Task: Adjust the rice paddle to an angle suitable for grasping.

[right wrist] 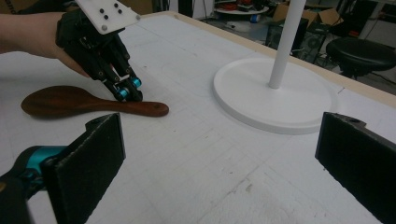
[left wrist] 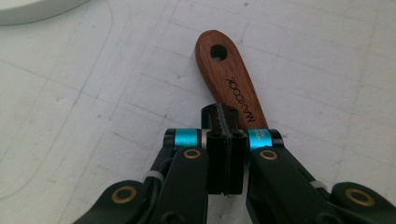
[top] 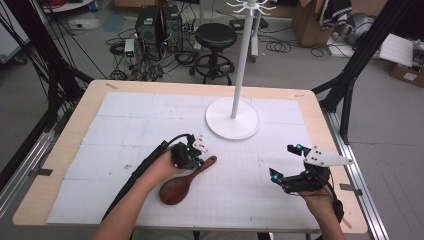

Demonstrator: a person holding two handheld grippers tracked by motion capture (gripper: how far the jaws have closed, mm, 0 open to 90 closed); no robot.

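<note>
Wooden spoon (top: 183, 183) lies flat on the white gridded mat (top: 125, 125) in the near middle of the table (top: 75, 120), bowl toward the person and handle angled up and away toward the white stand base (top: 233, 125), which sits well apart from it. Left gripper (top: 196, 161) tilts down onto the handle partway along; in the left gripper view its two black jaws stand pressed together, tips resting against the handle's edge just short of the printed lettering, with the hole at the handle's end beyond them. Whether the closed tips actually pinch the wood cannot be told from these frames. Right gripper (top: 285, 162) hovers over the mat near the table's right side, well apart from the spoon, its jaws spread wide with nothing between them.
</note>
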